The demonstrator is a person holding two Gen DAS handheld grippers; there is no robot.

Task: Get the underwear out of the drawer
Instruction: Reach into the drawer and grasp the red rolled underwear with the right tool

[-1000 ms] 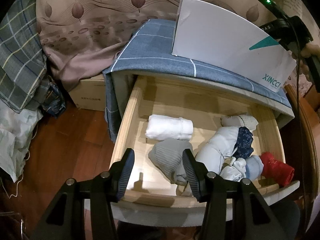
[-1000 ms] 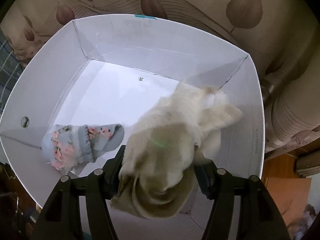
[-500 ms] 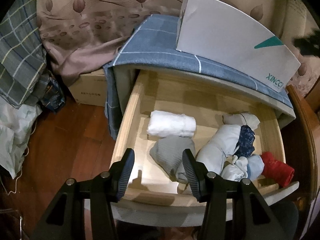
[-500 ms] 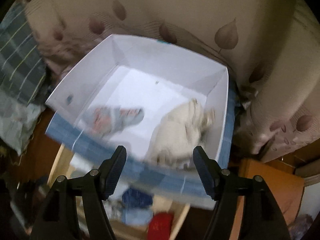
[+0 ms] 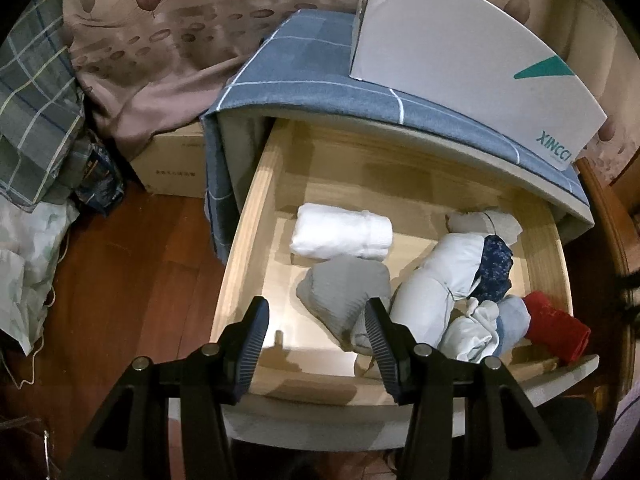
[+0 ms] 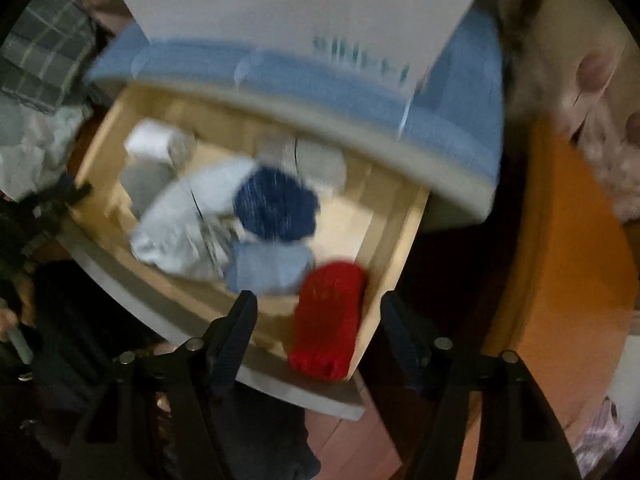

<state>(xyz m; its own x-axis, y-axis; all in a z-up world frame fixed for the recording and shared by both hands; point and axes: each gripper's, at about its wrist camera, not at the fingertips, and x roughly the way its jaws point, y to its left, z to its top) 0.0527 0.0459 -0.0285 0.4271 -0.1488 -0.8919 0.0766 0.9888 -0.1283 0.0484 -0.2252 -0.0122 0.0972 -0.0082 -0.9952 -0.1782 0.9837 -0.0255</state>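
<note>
The underwear sits rolled in the open drawer (image 5: 256,240), pulled out far enough that every piece can be reached from above. A red roll (image 6: 326,316) lies directly ahead of the right gripper (image 6: 316,320), at the drawer's near corner, with a pale blue roll (image 6: 270,268) just left of it and a navy one (image 6: 276,208) beyond. That gripper points down at them with nothing between its jaws, which have just been closing a little; it looks set on the red roll. The left gripper (image 5: 316,330) hangs half open and empty over the front edge, a grey roll (image 5: 346,292) ahead between its fingers and a white roll (image 5: 340,236) farther on. The white box (image 5: 460,60) waits on the cabinet top, likely as the drop spot.
</note>
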